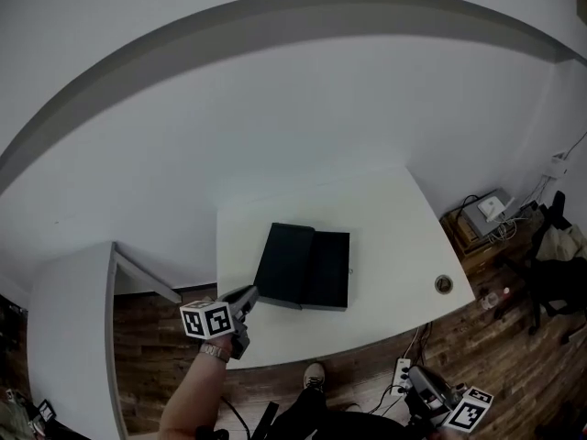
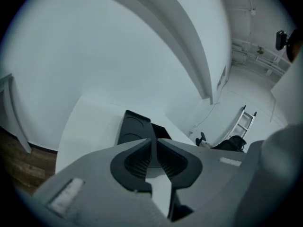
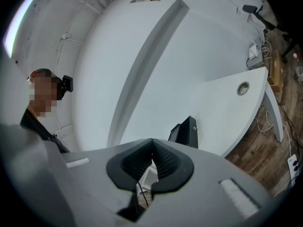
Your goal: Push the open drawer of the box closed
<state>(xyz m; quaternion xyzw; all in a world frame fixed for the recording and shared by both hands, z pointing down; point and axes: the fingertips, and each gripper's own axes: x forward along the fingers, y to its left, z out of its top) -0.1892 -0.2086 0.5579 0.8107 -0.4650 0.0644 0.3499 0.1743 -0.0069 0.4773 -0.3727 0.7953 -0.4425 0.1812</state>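
Black rectangular box (image 1: 282, 264) with open drawer (image 1: 330, 269), left gripper (image 1: 249, 294) closed, empty, beside its corner, right gripper (image 3: 152, 152) closed, empty, well apart.

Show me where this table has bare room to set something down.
Bare: the back of the table between box and wall, and the right side between the drawer and the cable hole. Crowded: the front left corner, with the left gripper beside the box.

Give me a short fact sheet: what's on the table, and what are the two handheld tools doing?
Surface: white table
Object: black box, its drawer pulled out
Left gripper: shut, empty, at the box's near corner; contact unclear
Right gripper: shut, empty, low, off the table
Progress: drawer not yet pushed in
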